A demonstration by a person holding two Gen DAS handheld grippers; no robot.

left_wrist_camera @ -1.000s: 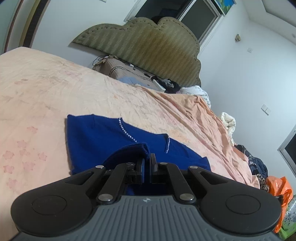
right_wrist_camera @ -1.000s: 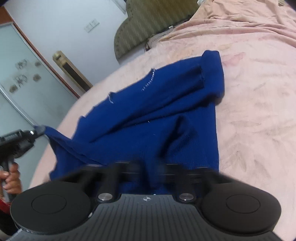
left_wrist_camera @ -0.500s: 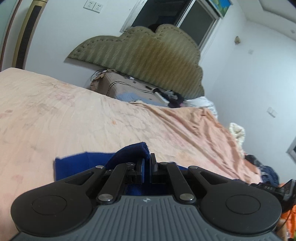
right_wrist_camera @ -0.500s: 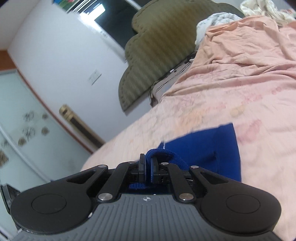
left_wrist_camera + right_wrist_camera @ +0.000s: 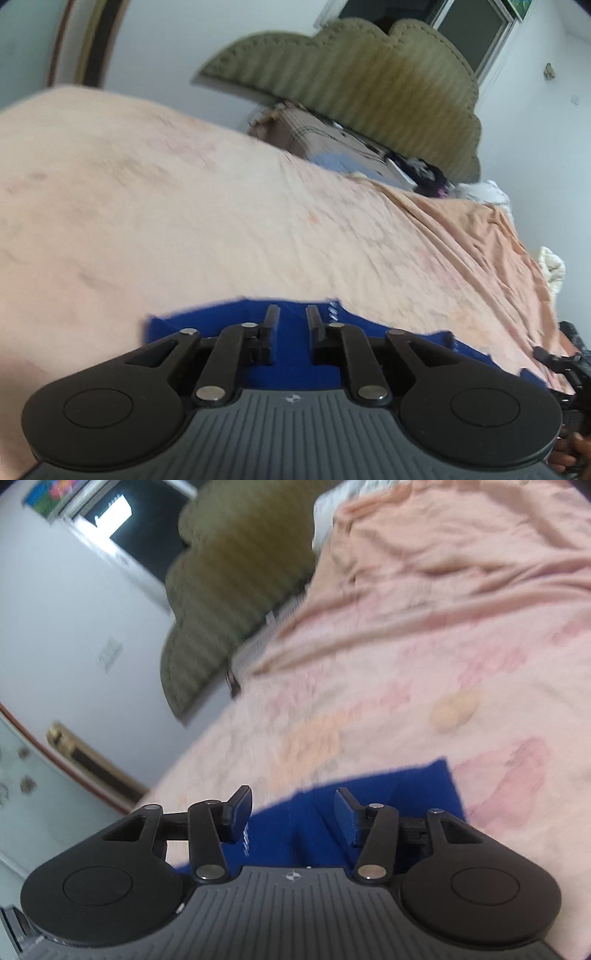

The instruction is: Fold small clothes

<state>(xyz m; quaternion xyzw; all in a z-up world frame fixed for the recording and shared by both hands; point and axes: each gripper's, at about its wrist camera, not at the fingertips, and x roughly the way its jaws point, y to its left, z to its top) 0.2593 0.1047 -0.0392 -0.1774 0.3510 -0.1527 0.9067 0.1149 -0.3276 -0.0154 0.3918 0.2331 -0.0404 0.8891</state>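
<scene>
A royal-blue knit garment [image 5: 291,347] lies flat on the pink bedspread [image 5: 207,221], mostly hidden under the gripper bodies. In the left wrist view my left gripper [image 5: 292,314] is open, its jaws apart just above the garment's far edge, with a line of small rhinestones [image 5: 332,312] beside the right finger. In the right wrist view my right gripper [image 5: 291,805] is open wide and empty, over the same blue garment [image 5: 399,797], whose corner reaches out to the right on the bedspread [image 5: 424,657].
An olive padded headboard [image 5: 354,77] stands at the far end of the bed, with a beige case [image 5: 325,140] and dark clutter [image 5: 428,173] against it. The other gripper and a hand [image 5: 569,376] show at the right edge. A window [image 5: 144,520] is in the wall.
Both grippers were shut on folds of the blue garment and have opened and let it go. The garment now lies flat below them. Both cameras swung, with motion blur.
</scene>
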